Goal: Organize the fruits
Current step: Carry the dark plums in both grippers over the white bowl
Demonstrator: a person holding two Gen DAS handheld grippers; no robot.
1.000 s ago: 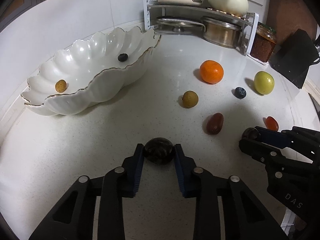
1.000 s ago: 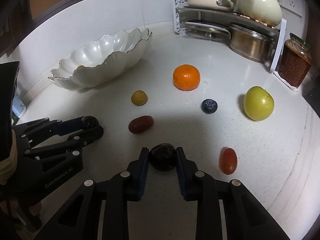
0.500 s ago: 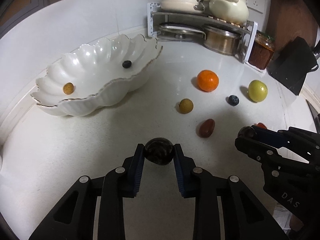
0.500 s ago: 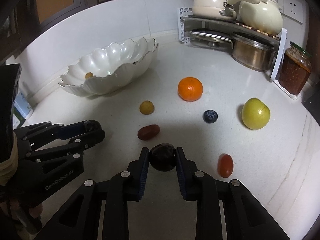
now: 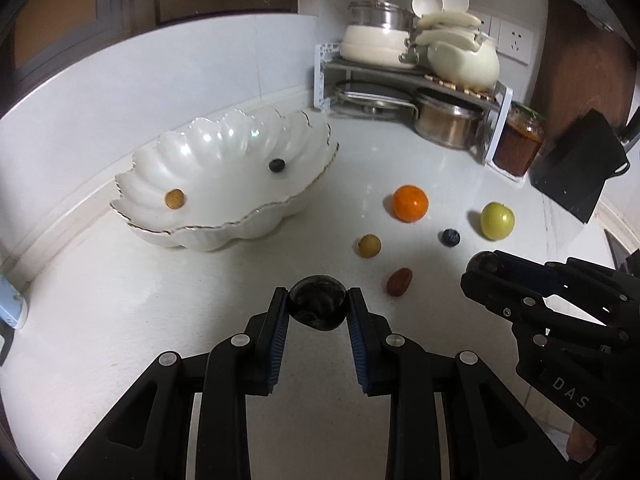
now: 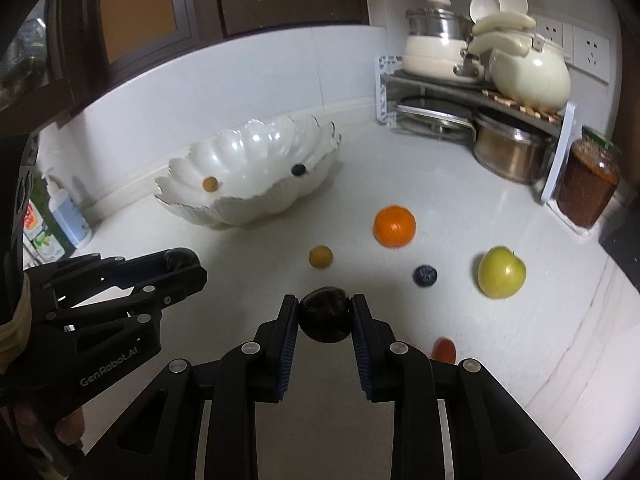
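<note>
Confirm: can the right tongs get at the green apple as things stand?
Probably not yet. The path to the green apple looks free across bare counter, but the right tongs are shut on a dark fruit, so they would need to drop it first.

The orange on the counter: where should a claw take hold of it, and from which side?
Grip the orange across its widest middle, coming down from above. It is round and sits alone on the counter, clear of the yellow fruit and blueberry, so any pair of opposite sides probably works. Both claws are already holding dark fruits.
</note>
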